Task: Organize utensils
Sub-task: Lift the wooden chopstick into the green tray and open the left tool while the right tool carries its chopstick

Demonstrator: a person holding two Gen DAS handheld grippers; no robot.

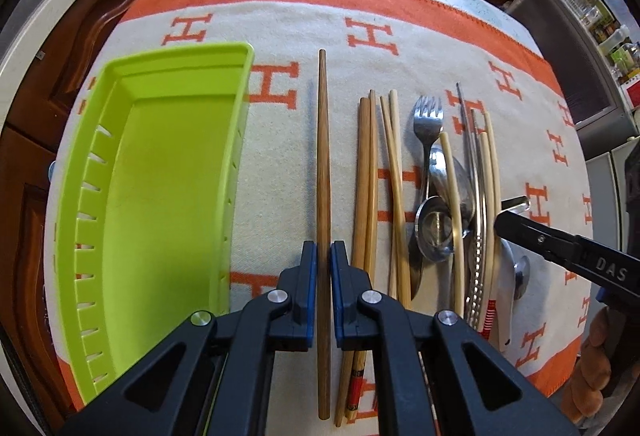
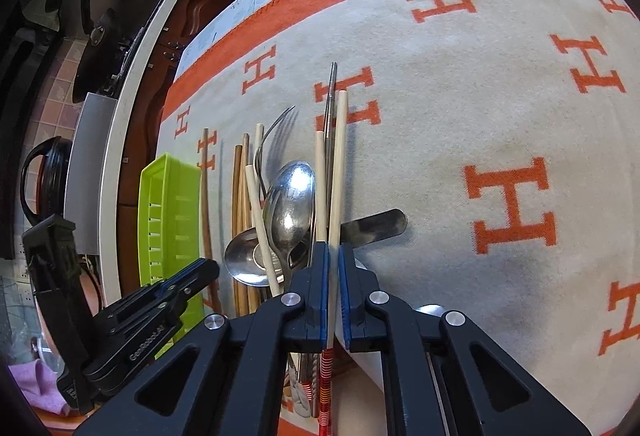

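My left gripper (image 1: 323,250) is shut on a long dark wooden chopstick (image 1: 322,156) that points away along the cloth, just right of the lime green tray (image 1: 168,172). My right gripper (image 2: 333,252) is shut on a pale chopstick (image 2: 338,156) with a red-striped end, above the utensil pile. The pile holds brown chopsticks (image 1: 366,188), pale chopsticks (image 1: 394,172), a fork (image 1: 428,116), spoons (image 2: 290,204) and metal chopsticks (image 1: 466,124). The right gripper also shows in the left wrist view (image 1: 505,222), and the left gripper in the right wrist view (image 2: 208,270).
An orange and beige cloth with H letters (image 2: 480,76) covers the table. A knife blade (image 2: 374,226) lies across under the pile. Wooden cabinets (image 1: 80,36) stand behind the table on the left, a shelf with jars (image 1: 592,8) at the far right.
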